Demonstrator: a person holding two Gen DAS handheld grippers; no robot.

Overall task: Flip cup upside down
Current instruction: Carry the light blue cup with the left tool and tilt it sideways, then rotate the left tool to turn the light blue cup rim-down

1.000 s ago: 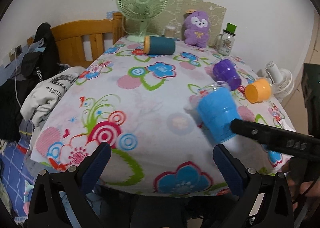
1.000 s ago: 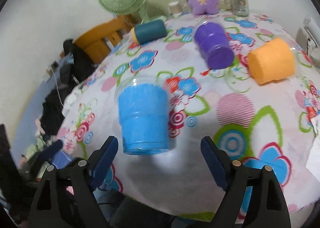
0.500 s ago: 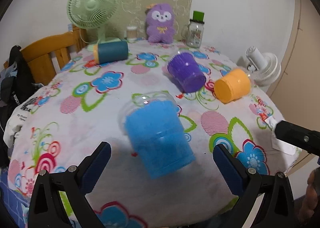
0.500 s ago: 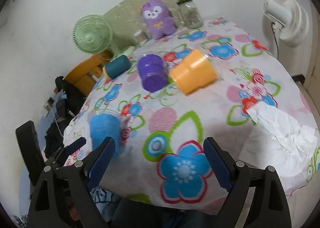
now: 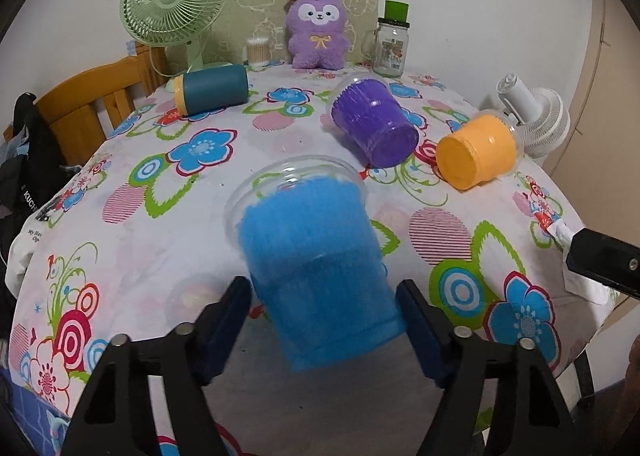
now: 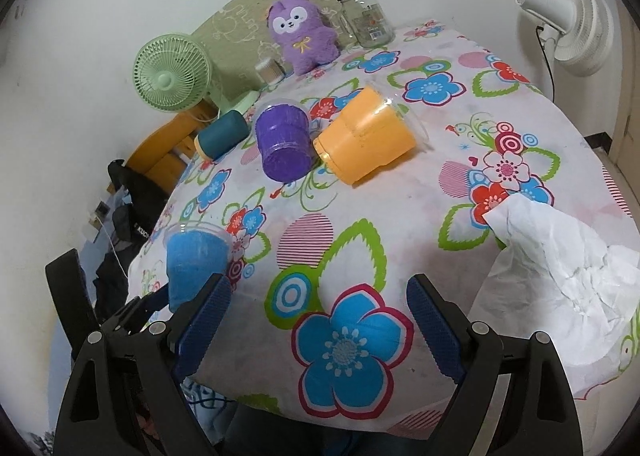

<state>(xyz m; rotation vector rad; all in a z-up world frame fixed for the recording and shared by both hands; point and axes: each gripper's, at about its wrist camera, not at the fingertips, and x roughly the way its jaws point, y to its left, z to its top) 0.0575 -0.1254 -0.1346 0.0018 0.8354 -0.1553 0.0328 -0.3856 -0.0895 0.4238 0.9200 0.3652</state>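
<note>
A blue cup (image 5: 316, 268) with a clear rim stands rim-down on the flowered tablecloth (image 5: 160, 224), tilted slightly. My left gripper (image 5: 324, 320) is open, its pads on either side of the cup's base with small gaps. The cup also shows in the right wrist view (image 6: 196, 256) at the left. My right gripper (image 6: 320, 324) is open and empty over the table's front edge. A purple cup (image 5: 376, 124), an orange cup (image 5: 476, 152) and a teal cup (image 5: 212, 90) lie on their sides farther back.
A green fan (image 5: 176, 4), a purple plush toy (image 5: 318, 36), a cotton swab jar (image 5: 258, 52) and a glass jar (image 5: 392, 44) stand at the back. A crumpled white tissue (image 6: 560, 256) lies at the right edge. A wooden chair (image 5: 92, 104) is at the left, a white fan (image 6: 568, 28) at the right.
My left gripper has moved in around the blue cup. My right gripper has pulled away to the right, off the blue cup.
</note>
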